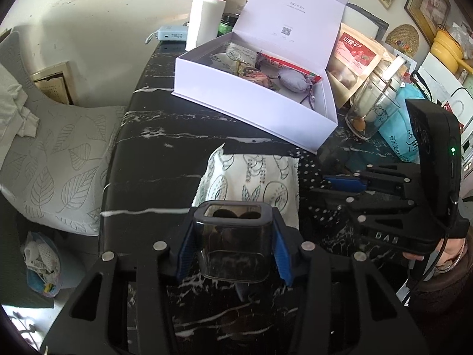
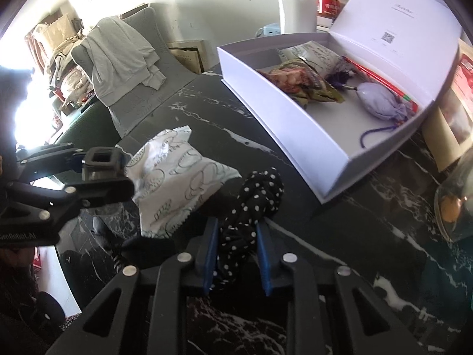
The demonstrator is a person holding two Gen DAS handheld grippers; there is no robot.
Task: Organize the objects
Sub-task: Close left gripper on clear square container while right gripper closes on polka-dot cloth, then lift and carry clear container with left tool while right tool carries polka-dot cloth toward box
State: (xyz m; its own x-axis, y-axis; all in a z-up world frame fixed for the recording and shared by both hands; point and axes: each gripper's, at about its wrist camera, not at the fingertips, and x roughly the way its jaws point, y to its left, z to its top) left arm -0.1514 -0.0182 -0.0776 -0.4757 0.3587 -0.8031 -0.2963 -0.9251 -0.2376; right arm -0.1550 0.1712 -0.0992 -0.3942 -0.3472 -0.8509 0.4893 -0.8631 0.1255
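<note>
I hold two grippers over a black marble-patterned tabletop [image 1: 153, 153], and each has closed on something meant for the open white cardboard gift box [image 1: 254, 112] that sits further back with its lid standing up. My left gripper [image 1: 233, 251] pinches a small dark translucent rectangular plastic container [image 1: 233, 245]; its blue pads [image 1: 186, 251] press flat against the two side walls, and the open top faces away from me. My right gripper [image 2: 238, 254] is nearly shut on a black fabric scrunchie with white polka dots [image 2: 251, 204]; the blue fingers [image 2: 210, 251] squeeze the near end of the cloth, while most of it bulges out ahead of the tips. Just beside the scrunchie, between my two grippers, lies a white crinkled sachet printed with leaf outlines [image 2: 177, 177], apparently resting on the tabletop. The box already holds snack packets and a pale lilac drawstring pouch [image 2: 381, 103]. To do this step well, I judge that I should lift both items straight up before moving toward the box, keep the container level so that its dark contents stay inside, and carry the scrunchie high enough that its hanging loop clears the near wall of the box. The free floor near the front of the box looks like the safest place to set things down.
</note>
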